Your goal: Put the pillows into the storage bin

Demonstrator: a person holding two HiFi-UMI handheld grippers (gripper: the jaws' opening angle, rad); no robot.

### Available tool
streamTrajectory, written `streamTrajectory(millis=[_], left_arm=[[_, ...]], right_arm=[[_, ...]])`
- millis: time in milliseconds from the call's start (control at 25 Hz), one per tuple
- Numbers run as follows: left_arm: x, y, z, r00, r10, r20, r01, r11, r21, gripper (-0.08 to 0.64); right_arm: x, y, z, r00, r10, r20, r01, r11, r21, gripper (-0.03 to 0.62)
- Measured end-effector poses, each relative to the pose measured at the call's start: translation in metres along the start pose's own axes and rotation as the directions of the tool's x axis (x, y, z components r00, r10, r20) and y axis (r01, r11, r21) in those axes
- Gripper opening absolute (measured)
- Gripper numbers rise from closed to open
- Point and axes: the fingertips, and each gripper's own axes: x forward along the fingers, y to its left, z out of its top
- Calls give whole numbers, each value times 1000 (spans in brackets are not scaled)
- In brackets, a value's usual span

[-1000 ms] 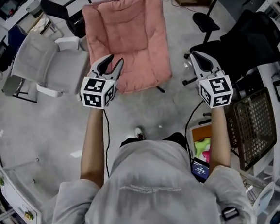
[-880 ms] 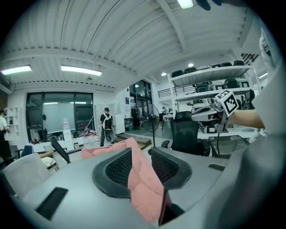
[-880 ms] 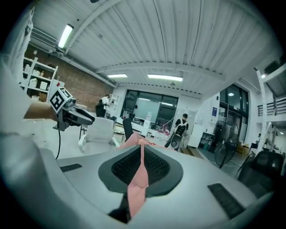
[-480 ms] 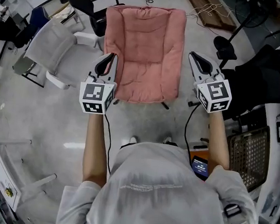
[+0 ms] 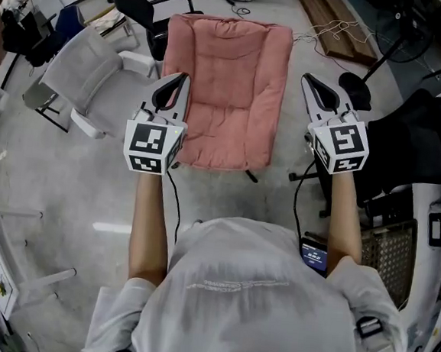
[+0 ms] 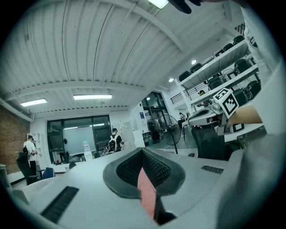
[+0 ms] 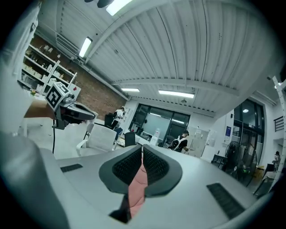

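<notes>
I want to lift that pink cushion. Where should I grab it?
Probably the pink cushion's near edge, at its two corners, coming from the near side. That thick, soft edge faces this way with nothing in front of it.

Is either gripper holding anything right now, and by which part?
Nothing is held: the left gripper and the right gripper are both shut, with nothing between their jaws.

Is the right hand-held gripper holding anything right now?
No, the right hand-held gripper has its jaws shut together with nothing between them; the pink seen there is only the pink padded chair beyond.
</notes>
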Motion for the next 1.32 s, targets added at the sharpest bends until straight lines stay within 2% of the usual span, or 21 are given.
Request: streamTrajectory(millis=[200,360,720,1120,1320], left_arm=[[4,6,11,1000,13,27,-12,999,-37,15],[2,9,10,999,26,27,-25,999,-31,15],[-1,2,-5,1000,-6,-9,6,1000,-19,15],[-3,-14,-20,998,-54,-37,52,998,-40,15],[-6,-14,-24,998,-51,-45,49,997,-52,15]], right_arm=[[-3,-8,2,999,-29,14,29,1000,4,34],[-3,-5,0,999,-40,19,40,999,10,28],[1,14,-13,999,-23,-26,24,999,21,26],[-4,36,-25,998,7,-55,-8,1000,-5,26],[-2,47,-30,997,34,-71,-34,999,-2,26]])
